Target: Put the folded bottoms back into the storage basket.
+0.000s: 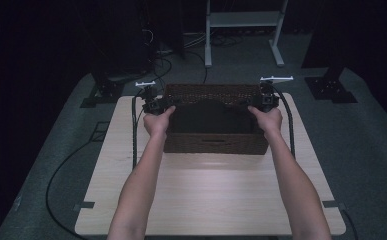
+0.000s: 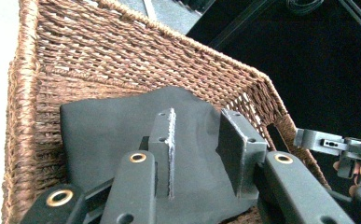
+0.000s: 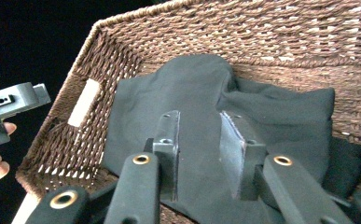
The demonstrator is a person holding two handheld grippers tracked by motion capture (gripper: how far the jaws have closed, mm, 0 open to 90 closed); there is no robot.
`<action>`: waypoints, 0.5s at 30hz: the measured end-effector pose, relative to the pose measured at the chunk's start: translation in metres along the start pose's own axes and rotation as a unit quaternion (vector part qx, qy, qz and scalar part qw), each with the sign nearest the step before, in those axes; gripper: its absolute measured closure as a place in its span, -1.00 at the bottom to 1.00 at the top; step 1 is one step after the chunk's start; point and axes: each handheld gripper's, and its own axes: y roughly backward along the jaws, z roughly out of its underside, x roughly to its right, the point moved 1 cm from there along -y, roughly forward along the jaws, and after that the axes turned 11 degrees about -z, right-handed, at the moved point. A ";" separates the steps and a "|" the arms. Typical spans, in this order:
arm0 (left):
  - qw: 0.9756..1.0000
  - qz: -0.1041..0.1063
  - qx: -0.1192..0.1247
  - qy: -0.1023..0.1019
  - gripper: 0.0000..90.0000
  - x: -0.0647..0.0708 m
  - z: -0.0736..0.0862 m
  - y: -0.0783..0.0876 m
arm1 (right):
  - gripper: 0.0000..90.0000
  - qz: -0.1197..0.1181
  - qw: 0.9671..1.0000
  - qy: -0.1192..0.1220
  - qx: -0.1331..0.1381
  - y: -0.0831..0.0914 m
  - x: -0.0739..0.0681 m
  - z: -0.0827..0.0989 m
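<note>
A brown woven basket [image 1: 212,90] stands at the far middle of the table, with black cloth [image 1: 213,117] lying inside it. My left gripper [image 1: 156,104] is at the basket's left end and my right gripper [image 1: 266,100] at its right end. In the left gripper view the left gripper [image 2: 201,116] stands open above the cloth [image 2: 103,135], inside the wicker wall [image 2: 99,51]. In the right gripper view the right gripper [image 3: 200,117] is also open over the crumpled cloth [image 3: 192,84], with nothing pinched between its jaws.
The light wooden table [image 1: 206,195] stretches bare toward the near edge. A handle slot [image 3: 86,108] pierces the basket's end wall. Gripper cables run along both sides of the basket. A white frame stand [image 1: 243,20] and black stand bases [image 1: 331,87] sit on the floor beyond.
</note>
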 end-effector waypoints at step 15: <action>1.000 0.023 0.003 -0.011 0.34 0.003 0.001 0.012 | 0.26 -0.026 1.000 0.009 0.001 0.012 -0.004 0.004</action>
